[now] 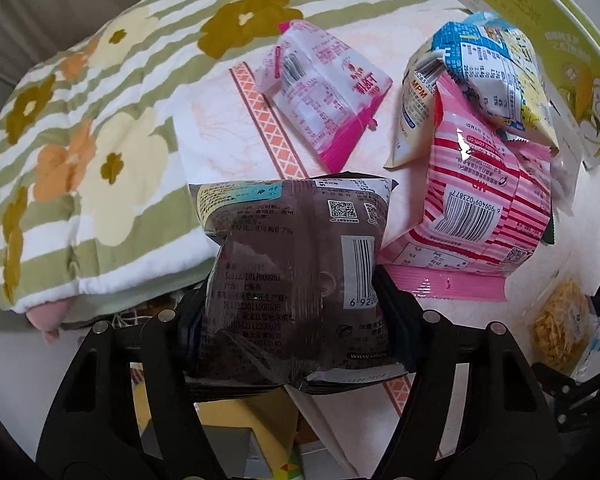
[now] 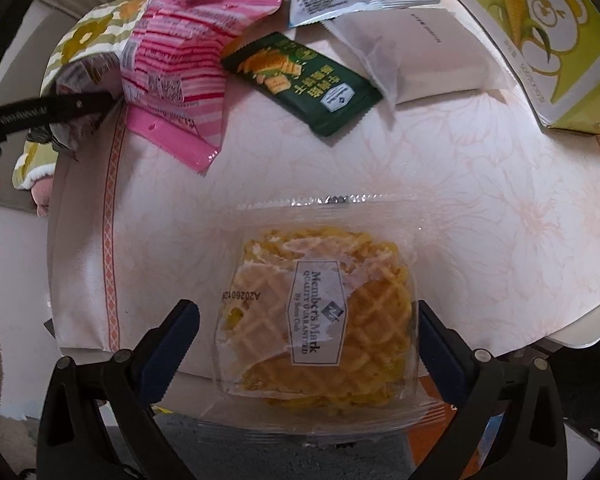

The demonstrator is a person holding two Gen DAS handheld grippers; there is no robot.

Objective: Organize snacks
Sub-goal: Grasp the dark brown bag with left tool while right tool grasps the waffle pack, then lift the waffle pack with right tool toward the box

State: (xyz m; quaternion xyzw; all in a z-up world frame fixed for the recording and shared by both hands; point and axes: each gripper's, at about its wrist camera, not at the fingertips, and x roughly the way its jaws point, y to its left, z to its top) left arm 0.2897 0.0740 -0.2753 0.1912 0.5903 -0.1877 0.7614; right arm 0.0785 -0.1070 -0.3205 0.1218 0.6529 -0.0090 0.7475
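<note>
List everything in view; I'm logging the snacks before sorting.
Brown packet: 1, dark brown, clamped in the left gripper.
Waffle packet: 1, clear with yellow waffle, between the right gripper's open fingers.
Striped packet: 1, pink and white, mid table.
Pink packet: 1, pale pink, far side.
Blue packet: 1, blue and cream, atop the striped one.
Green packet: 1, dark green, by the box.
Box: 1, lime green, right edge.
Blanket: 1, floral green, left.
Table: 1, white, patterned.
Left gripper: black.
Right gripper: black.

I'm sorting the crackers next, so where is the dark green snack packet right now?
In the right wrist view, the dark green packet lies flat on the table, upper middle, between the pink striped bag and a white packet.
</note>
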